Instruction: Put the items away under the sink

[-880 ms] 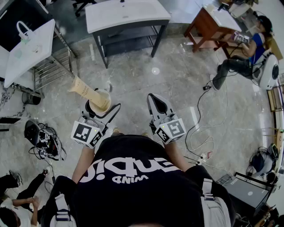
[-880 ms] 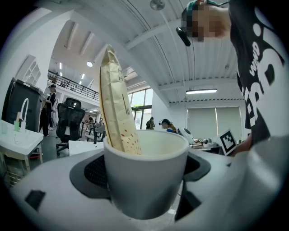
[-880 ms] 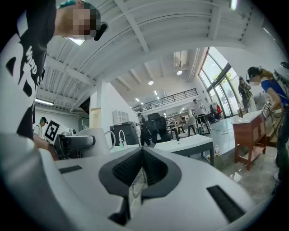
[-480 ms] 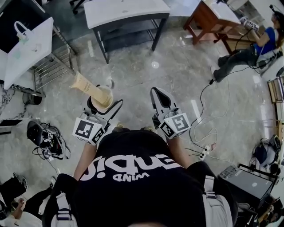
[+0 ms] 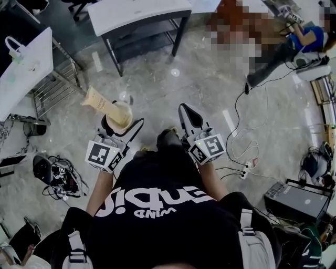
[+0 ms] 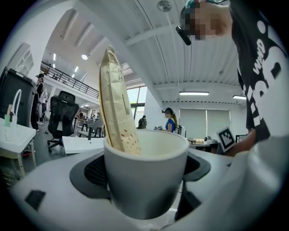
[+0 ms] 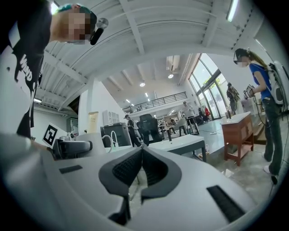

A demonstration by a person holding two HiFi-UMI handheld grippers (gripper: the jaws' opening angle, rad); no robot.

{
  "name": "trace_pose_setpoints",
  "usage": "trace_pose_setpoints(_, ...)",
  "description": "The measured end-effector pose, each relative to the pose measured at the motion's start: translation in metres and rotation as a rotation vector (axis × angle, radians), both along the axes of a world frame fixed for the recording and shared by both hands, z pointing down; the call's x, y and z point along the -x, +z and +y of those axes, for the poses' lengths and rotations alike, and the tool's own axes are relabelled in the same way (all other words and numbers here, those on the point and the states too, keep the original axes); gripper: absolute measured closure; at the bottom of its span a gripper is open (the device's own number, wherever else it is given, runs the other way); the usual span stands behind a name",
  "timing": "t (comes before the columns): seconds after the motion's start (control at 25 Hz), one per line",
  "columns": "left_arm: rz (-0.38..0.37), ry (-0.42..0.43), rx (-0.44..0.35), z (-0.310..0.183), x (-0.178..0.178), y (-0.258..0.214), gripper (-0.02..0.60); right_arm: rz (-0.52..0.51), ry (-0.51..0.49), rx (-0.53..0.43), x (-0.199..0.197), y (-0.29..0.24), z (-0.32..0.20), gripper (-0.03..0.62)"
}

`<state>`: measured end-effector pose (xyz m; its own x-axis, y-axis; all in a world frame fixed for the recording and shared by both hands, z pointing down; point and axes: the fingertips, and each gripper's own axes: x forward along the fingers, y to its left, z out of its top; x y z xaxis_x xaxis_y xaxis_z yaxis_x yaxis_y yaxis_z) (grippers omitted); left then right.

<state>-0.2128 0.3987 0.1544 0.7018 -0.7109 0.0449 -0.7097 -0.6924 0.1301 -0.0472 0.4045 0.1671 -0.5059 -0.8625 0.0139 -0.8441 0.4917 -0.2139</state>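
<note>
Your left gripper (image 5: 120, 125) is clamped on a white cup (image 6: 146, 178), held above the floor. A tall beige packet (image 6: 115, 106) stands tilted inside the cup, leaning on its rim. Your right gripper (image 5: 187, 116) holds nothing, its jaws together. The sink counter (image 5: 137, 11) stands well ahead of both grippers

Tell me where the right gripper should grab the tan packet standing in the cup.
Take the packet by its free upper half, above the rim of the cup, closing across its flat faces from the side. Its lower end sits inside the cup held by the left gripper.
</note>
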Motion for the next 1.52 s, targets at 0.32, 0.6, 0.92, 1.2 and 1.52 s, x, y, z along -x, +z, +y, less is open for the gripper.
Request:
trace_pose_setpoints(0.32, 0.006, 0.014, -0.009, -0.041, -0.013, 0.001, 0.115, 0.008, 0.01, 0.002, -0.01, 0.005, -0.04, 0.574)
trace_pose_setpoints(0.6, 0.009, 0.023, 0.0, -0.103, -0.04, 0.006, 0.115, 0.02, -0.004, -0.005, -0.031, 0.007, -0.1, 0.574)
trace_pose_setpoints(0.92, -0.01, 0.025, 0.002, -0.203, -0.084, -0.006, 0.116, 0.021, -0.015, 0.008, -0.076, -0.001, -0.199, 0.574)
trace_pose_setpoints(1.2, -0.008, -0.015, 0.012, -0.287, -0.123, -0.007, 0.115, 0.011, -0.025, -0.009, -0.12, -0.006, -0.284, 0.574)
trace_pose_setpoints(1.52, -0.003, -0.033, -0.005, -0.357, -0.171, -0.009, 0.116, 0.029, -0.094, -0.007, -0.151, -0.001, -0.352, 0.574)
